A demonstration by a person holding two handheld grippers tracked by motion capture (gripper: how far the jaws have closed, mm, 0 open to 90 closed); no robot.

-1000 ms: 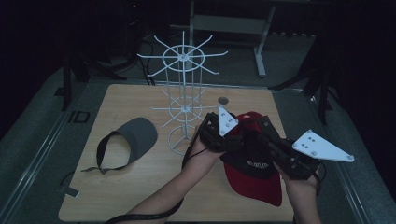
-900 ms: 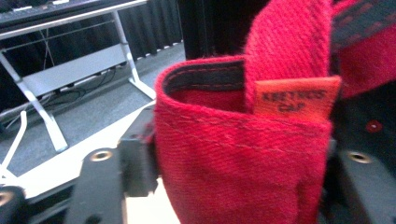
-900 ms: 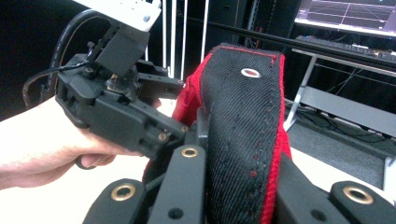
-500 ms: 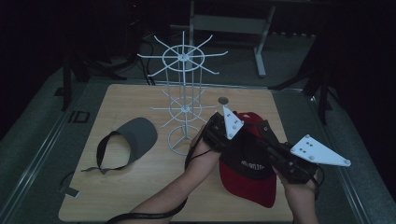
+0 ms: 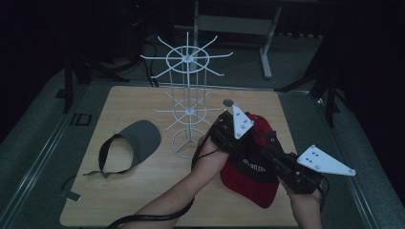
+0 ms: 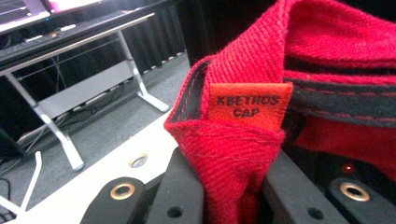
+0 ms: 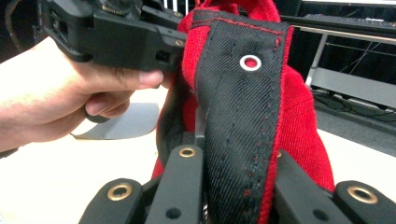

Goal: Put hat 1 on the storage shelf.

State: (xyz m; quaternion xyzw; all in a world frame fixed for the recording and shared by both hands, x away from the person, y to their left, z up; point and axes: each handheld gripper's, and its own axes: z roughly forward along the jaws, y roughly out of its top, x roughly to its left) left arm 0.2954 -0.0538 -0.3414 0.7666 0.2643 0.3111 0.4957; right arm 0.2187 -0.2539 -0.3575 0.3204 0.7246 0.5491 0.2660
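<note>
Both grippers hold a red cap (image 5: 250,167) over the right half of the wooden table (image 5: 143,191). My left gripper (image 5: 237,135) has just been closing and is now shut on a fold of the cap's red rim (image 6: 233,154), under a label reading KBETHOS CAP (image 6: 249,106). My right gripper (image 5: 260,145) is shut on the cap's black inner band (image 7: 238,116), which carries a metal eyelet. In the right gripper view the left gripper (image 7: 116,32) sits at the upper left in a hand, touching the cap (image 7: 299,107).
A white wire display rack (image 5: 188,109) stands mid-table, just left of the grippers. A grey visor (image 5: 136,138) lies on the table's left half. A small round metal piece (image 5: 228,102) sits in the tabletop behind the cap. A metal desk frame (image 5: 239,24) stands beyond the table.
The right gripper has sunk slightly toward the table with the cap. The left hand has stayed at the cap's back rim.
</note>
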